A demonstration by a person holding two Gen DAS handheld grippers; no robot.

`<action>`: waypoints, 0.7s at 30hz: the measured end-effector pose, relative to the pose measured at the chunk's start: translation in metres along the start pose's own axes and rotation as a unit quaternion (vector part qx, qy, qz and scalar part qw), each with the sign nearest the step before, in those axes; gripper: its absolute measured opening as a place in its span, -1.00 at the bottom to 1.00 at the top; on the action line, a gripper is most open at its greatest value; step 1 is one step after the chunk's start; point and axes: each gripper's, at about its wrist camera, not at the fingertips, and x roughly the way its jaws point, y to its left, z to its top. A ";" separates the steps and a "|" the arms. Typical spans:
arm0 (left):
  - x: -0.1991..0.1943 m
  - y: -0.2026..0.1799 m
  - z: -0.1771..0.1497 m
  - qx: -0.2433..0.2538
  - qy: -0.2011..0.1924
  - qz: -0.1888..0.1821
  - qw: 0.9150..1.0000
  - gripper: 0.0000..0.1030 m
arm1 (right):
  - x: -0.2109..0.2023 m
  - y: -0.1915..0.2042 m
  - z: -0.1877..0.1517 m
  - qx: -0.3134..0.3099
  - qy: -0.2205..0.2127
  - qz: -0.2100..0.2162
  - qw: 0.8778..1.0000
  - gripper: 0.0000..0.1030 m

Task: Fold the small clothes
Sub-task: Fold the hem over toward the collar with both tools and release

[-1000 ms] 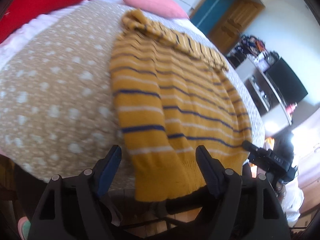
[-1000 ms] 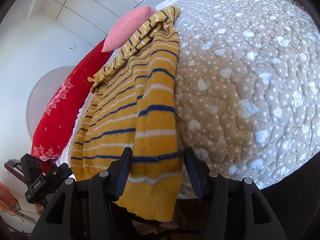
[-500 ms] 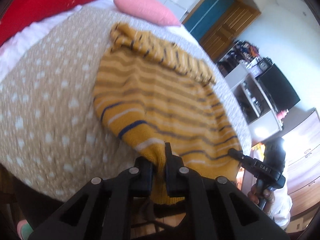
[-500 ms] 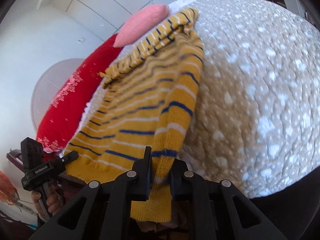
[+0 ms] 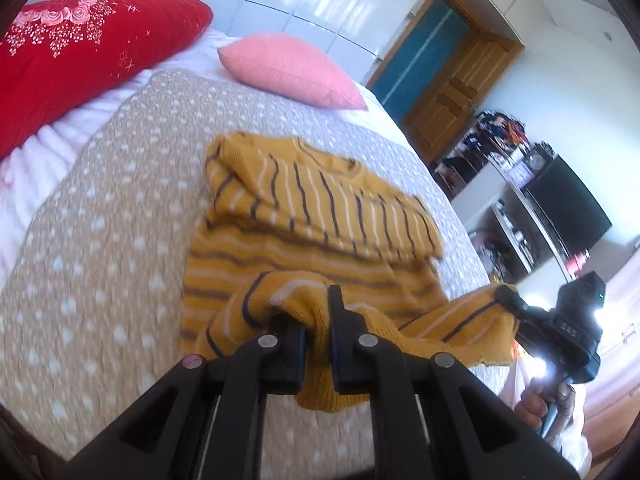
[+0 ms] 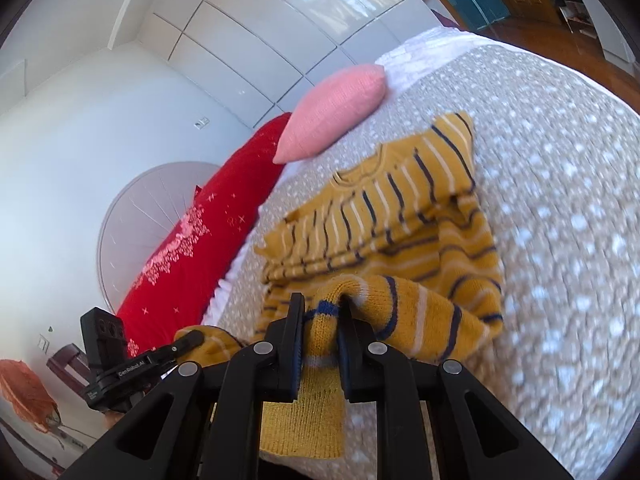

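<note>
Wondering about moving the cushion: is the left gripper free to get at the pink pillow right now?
Probably not: the left gripper is shut on the sweater hem, and the pink pillow lies beyond the sweater.

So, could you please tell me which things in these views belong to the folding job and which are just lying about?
Belongs to the job:
yellow striped sweater
left gripper, shut on its hem
right gripper, shut on its hem
spotted bedspread, the folding surface

Just lying about:
pink pillow
red pillow
cluttered shelf
</note>
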 end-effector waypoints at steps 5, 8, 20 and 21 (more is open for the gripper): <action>0.041 0.013 0.038 -0.012 0.010 0.019 1.000 -0.83 | 0.038 -0.006 0.042 0.004 0.002 -0.015 1.000 -0.69; 0.066 0.020 0.059 -0.019 0.020 0.027 0.999 -0.83 | 0.067 -0.013 0.065 0.011 0.014 -0.024 1.000 -0.69; 0.144 0.058 0.143 -0.092 0.039 -0.004 0.995 -0.45 | 0.174 -0.067 0.137 0.062 0.026 -0.081 0.994 -0.14; 0.143 0.059 0.149 -0.095 0.032 -0.005 0.995 -0.31 | 0.178 -0.072 0.141 0.067 0.021 -0.086 0.994 0.03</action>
